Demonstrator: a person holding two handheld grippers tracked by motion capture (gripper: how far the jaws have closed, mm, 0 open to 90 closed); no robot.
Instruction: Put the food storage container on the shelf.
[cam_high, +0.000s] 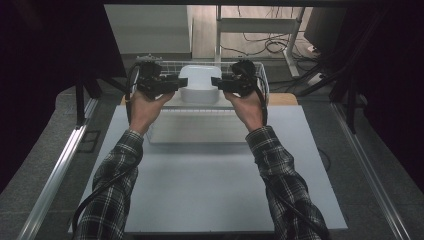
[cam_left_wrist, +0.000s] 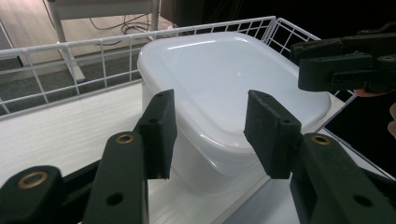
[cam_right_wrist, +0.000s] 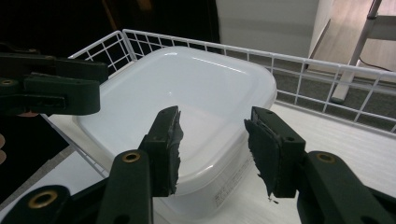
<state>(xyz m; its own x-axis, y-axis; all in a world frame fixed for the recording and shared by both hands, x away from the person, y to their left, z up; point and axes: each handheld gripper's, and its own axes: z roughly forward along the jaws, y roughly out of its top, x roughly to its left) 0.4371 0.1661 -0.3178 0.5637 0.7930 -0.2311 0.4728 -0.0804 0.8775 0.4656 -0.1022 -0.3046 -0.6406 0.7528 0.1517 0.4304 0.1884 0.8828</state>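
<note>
Flanking glossy rounded plastic container (cam_high: 199, 82), white wire basket (cam_high: 170, 65), black grippers

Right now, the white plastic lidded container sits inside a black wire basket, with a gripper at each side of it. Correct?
Not quite: the wire basket is white, not black, as the left gripper view shows. The white plastic lidded container does sit inside it, the left gripper and right gripper at its sides.

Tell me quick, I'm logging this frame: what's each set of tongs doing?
Left tongs: open, jaws either side of the white lidded container's rim, not gripping.
Right tongs: open at the container's opposite edge, holding nothing.
</note>
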